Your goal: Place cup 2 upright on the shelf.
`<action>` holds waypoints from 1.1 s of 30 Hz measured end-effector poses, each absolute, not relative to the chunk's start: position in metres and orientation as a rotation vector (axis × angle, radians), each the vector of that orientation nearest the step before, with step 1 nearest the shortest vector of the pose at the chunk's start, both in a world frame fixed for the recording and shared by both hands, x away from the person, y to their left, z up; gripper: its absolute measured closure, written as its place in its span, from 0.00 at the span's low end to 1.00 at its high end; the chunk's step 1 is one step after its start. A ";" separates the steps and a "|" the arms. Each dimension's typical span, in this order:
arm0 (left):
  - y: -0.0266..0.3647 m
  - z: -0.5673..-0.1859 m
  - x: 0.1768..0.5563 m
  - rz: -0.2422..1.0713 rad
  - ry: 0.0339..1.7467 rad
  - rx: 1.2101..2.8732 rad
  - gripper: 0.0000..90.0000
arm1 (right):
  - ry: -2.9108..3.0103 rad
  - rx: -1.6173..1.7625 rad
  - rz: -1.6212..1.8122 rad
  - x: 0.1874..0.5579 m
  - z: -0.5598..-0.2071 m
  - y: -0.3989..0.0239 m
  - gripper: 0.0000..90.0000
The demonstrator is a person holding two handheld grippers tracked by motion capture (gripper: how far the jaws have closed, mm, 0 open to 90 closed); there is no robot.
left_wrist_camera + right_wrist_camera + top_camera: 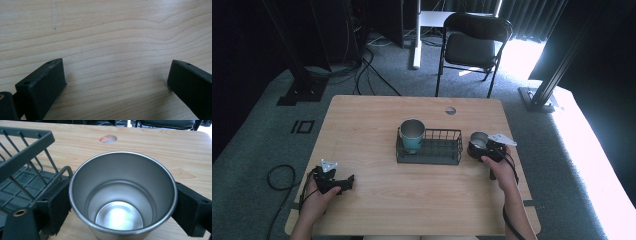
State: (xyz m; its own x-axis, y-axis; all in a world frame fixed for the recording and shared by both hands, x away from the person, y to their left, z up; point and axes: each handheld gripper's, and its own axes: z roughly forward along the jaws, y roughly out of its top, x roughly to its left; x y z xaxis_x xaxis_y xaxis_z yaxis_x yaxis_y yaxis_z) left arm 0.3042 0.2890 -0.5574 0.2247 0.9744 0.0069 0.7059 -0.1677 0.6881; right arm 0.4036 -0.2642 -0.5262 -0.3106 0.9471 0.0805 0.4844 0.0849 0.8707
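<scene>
An empty steel cup (122,182) stands upright on the wooden table (377,115), just right of a dark wire rack (443,132). My right gripper (122,202) has a jaw pressed against each side of that cup (478,140). In the high view the right gripper (480,146) sits beside the rack's right end. A teal cup with a steel rim (412,134) stands upright in the left end of the rack. My left gripper (346,181) rests low near the table's front left corner. Its jaws are wide apart over bare wood (115,80), with nothing between them.
The rack's wire wall (25,142) runs close to the left of the held cup. A round cable hole (450,110) lies in the table behind the rack. A black folding chair (474,40) stands beyond the far edge, and cables lie on the floor at left.
</scene>
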 end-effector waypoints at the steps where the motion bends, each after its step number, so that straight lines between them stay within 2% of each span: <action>1: 0.289 -0.557 0.304 0.623 1.542 1.943 0.02 | 1.851 1.410 1.151 0.404 -0.526 -0.264 0.13; 15: 0.289 -0.557 0.304 0.623 1.542 1.943 0.02 | 1.854 1.404 1.139 0.408 -0.523 -0.264 0.15; 33: 0.289 -0.557 0.304 0.623 1.542 1.943 0.02 | 1.834 1.413 1.163 0.404 -0.496 -0.278 0.15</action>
